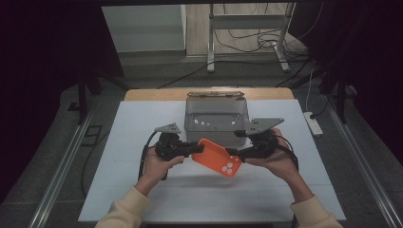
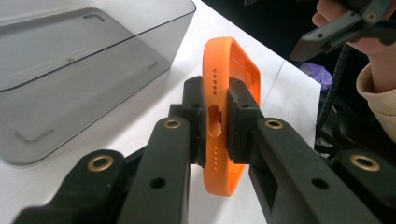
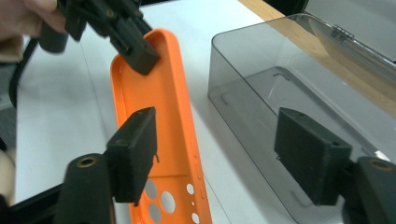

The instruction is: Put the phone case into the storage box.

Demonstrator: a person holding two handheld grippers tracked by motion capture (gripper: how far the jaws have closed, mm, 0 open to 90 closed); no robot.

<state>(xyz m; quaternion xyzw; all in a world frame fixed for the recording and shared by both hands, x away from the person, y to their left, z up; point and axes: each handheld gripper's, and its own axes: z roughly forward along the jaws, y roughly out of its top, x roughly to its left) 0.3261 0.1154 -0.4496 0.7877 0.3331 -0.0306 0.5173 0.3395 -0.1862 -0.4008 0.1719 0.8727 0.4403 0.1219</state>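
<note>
I find no readable text, label, brand or number anywhere: none on orange phone case (image 2: 219, 116), none on grey box (image 3: 299, 88), none on white table (image 1: 142, 123).

The high view was dim and soft, its left and right edges sunk in near-black, with only the white desk (image 1: 142, 190) lit from above. Both gripper views were brighter; pale glare lay on the smoky plastic box (image 3: 289, 70), and the nearest tongs blurred.

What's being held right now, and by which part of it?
The left tongs are shut on the orange phone case, clamping its bottom end by the charging-port cutout. The right tongs stand open around the camera-hole end, pads apart from it.
</note>
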